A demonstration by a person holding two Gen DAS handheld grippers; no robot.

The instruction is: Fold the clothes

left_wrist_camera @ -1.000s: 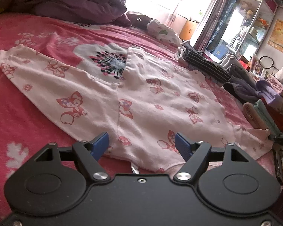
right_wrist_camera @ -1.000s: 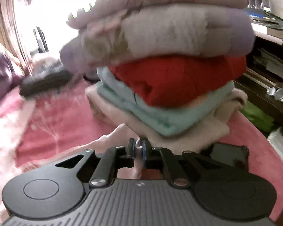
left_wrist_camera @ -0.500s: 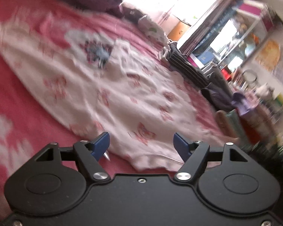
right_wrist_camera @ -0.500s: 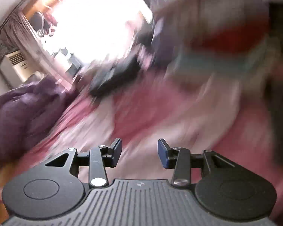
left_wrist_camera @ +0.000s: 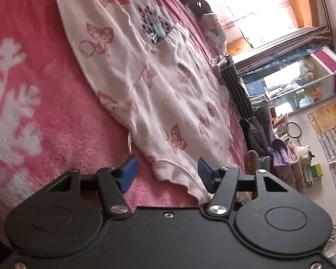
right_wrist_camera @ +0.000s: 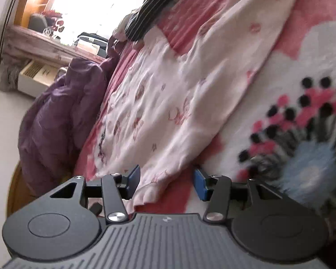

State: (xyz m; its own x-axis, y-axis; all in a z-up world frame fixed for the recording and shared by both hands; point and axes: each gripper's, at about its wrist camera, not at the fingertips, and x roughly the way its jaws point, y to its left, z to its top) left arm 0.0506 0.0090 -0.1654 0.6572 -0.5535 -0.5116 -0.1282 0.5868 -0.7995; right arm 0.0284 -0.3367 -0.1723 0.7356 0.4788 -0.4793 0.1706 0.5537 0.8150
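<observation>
A pale pink top with fox prints lies spread flat on a pink flowered blanket. My left gripper sits low over the top's near hem, rolled to one side. Its jaws are closing with the hem corner between the blue pads, which do not press on the cloth. The right wrist view shows the same top from another side. My right gripper hovers at an edge of it. Those jaws are opening, and a rumpled cuff or hem lies loose between them.
A pile of folded clothes stands at the bed's right edge, with a dark striped garment behind it. A purple duvet is heaped at the far side. A glass shelf unit and a bright window lie beyond.
My right gripper has swung away from the stack of folded clothes to the top's edge and gone from shut to open. My left gripper rolled, sank slightly and narrowed its jaws around the hem.
</observation>
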